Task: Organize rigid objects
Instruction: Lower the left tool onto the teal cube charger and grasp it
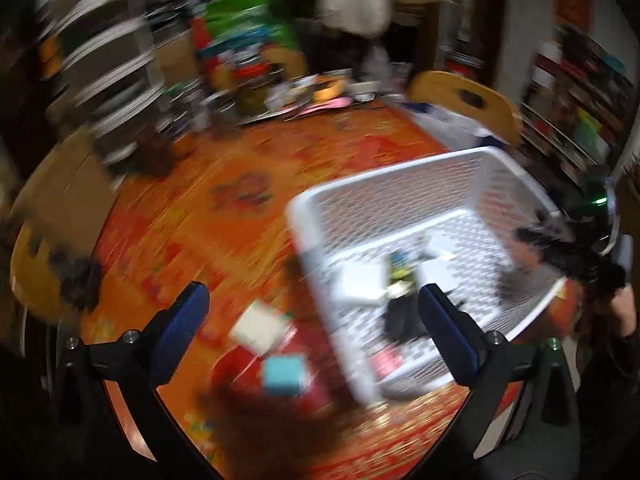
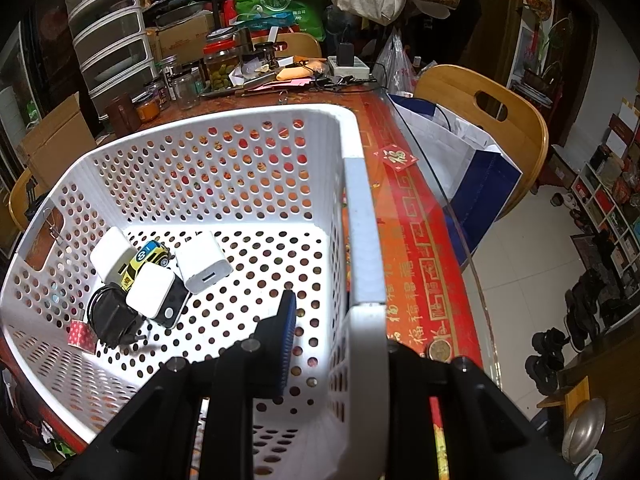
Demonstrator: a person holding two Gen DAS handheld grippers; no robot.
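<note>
Left gripper (image 1: 312, 320): blue-padded jaws spread wide, empty, above orange patterned tablecloth (image 1: 224, 184); blurred white box (image 1: 260, 326) and teal cube (image 1: 282, 376) on cloth between them.

White perforated plastic basket (image 2: 256, 152): holds white charger blocks (image 2: 203, 262), yellow toy car (image 2: 146, 264), black adapter (image 2: 112, 316).

Right gripper (image 2: 336, 340): clamped on basket's right rim.

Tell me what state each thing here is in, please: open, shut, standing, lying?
Left hand-held gripper: open, nothing between its fingers.
Right hand-held gripper: shut on the basket's rim.
Basket: upright on the table, partly filled.
Toy car: in the basket, leaning on the white chargers.
Black charger: lying in the basket.
Teal box: on the table, outside the basket.
</note>
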